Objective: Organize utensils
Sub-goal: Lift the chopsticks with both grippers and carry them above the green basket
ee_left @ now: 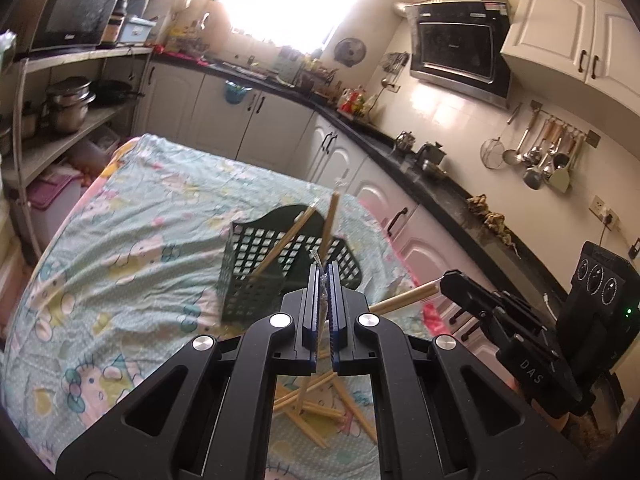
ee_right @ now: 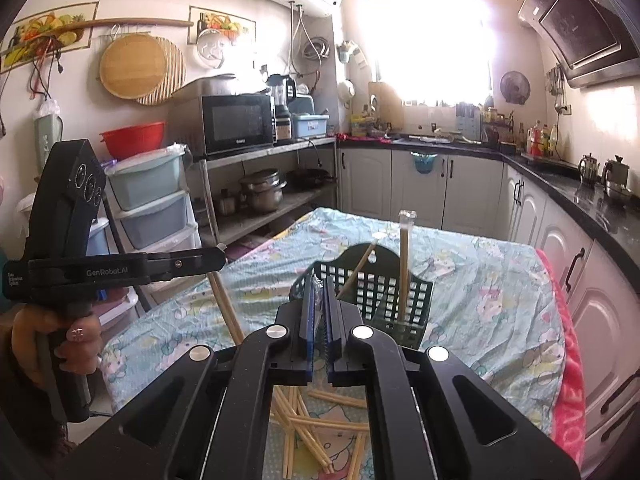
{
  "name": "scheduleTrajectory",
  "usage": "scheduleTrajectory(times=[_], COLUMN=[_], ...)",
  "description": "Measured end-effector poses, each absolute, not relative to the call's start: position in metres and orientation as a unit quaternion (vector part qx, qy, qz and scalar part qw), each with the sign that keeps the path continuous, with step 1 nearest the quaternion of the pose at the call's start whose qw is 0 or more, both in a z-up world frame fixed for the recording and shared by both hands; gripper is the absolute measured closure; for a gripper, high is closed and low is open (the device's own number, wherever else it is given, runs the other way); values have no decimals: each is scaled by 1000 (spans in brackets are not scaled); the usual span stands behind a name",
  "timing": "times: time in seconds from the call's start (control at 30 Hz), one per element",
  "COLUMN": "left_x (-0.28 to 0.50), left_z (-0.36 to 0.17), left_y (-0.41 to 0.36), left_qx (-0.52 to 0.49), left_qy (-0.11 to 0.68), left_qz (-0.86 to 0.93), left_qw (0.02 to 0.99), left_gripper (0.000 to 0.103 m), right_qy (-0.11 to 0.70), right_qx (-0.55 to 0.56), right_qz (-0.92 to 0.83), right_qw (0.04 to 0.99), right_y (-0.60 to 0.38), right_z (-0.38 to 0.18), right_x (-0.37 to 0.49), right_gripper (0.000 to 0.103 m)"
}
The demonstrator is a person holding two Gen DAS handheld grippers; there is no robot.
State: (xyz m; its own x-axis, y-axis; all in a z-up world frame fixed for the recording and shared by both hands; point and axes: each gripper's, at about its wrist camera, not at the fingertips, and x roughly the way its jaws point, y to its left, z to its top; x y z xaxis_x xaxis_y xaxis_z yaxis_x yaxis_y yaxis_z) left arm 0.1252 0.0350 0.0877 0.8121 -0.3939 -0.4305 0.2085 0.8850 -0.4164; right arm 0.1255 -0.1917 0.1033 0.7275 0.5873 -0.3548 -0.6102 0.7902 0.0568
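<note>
Left wrist view: we find the left gripper [ee_left: 323,270] with its fingers [ee_left: 307,300] pressed together on a wrapped chopstick, clear wrapper showing between the pads. The right gripper [ee_left: 450,282] stands to its right, fingers clamped on the end of another chopstick [ee_left: 404,296].

Right wrist view: we confirm both grips; the right gripper [ee_right: 318,284] pinches a wrapper, and the left gripper [ee_right: 218,258], held by a hand [ee_right: 60,344], carries a chopstick [ee_right: 226,306] hanging downward.

We note a dark green lattice basket [ee_left: 256,264] standing on the cloth-covered surface [ee_left: 132,232], with two wrapped chopsticks [ee_left: 330,220] leaning inside it. A loose pile of chopsticks [ee_right: 316,424] lies on the cloth just below both grippers, apart from the basket.
</note>
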Motion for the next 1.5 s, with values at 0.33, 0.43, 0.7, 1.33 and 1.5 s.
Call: scheduleTrajectory(times=[0.33, 0.43, 0.7, 1.33, 1.5], left_x=[130, 133, 140, 185, 197], left_z=[119, 127, 154, 196, 191], left_y=[24, 23, 23, 22, 19], left_qx=[-168, -166, -166, -173, -168], left_qy=[233, 224, 194, 152, 150], left_qz=[-177, -180, -182, -163, -154], left_qw=[941, 943, 950, 959, 962], left_gripper=[101, 101, 101, 101, 101], right_qy=[142, 131, 109, 69, 71], right_qx=[-32, -33, -29, -11, -7], right_qz=[320, 320, 312, 274, 264], right_qw=[936, 938, 943, 959, 962], right_y=[-201, -202, -207, -222, -227], right_z=[135, 143, 165, 206, 204], right_x=[120, 119, 122, 159, 170], right_gripper=[99, 99, 99, 99, 99])
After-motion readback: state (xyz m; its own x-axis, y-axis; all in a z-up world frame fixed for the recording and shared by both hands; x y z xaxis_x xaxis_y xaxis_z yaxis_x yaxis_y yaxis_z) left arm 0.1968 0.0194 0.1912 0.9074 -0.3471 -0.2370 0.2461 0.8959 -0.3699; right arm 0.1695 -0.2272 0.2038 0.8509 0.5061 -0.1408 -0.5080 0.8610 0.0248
